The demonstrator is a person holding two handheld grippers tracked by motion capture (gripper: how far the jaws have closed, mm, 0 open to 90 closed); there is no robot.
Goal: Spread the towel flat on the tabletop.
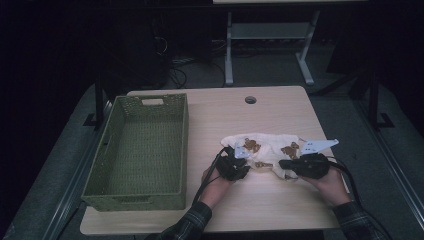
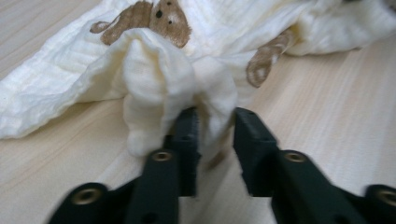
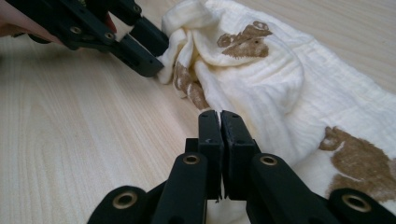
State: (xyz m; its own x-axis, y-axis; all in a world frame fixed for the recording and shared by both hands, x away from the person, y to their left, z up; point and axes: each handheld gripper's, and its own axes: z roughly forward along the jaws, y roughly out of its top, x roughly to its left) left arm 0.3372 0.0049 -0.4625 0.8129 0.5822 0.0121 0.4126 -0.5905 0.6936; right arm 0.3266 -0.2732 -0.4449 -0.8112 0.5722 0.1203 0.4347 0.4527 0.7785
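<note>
Cream cloth [image 1: 265, 150] with brown bear prints lies crumpled on the tabletop [image 1: 260, 200], on the half away from the green woven basket [image 1: 137, 150] and well apart from it. Basket sits along the tabletop's left edge in the high view. Left hand-held gripper [image 1: 236, 161] is at the cloth's basket-side end; right hand-held gripper [image 1: 286, 164] is at the cloth's near edge, farther from the basket. Both point in toward the cloth, a person's hand behind each, plaid sleeves coming in from the near edge of the tabletop. In the left gripper view, the left hand-held gripper [image 2: 215, 123] has its jaws apart with a bunched fold of cloth [image 2: 154, 79] standing up between and around them; the left jaw is buried in the fold, the right jaw shows a gap to the fabric, so no firm pinch there that I can make out. In the right gripper view, the right hand-held gripper [image 3: 219, 119] has its jaws pressed together, a thin edge of cloth [image 3: 261, 74] caught in the seam between them at the tips and fabric draped just beside them. Same view shows the left hand-held gripper [image 3: 156, 53] farther off, its tips touching the gathered end of the cloth. A round hole [image 1: 250, 99] sits in the tabletop beyond the cloth.
</note>
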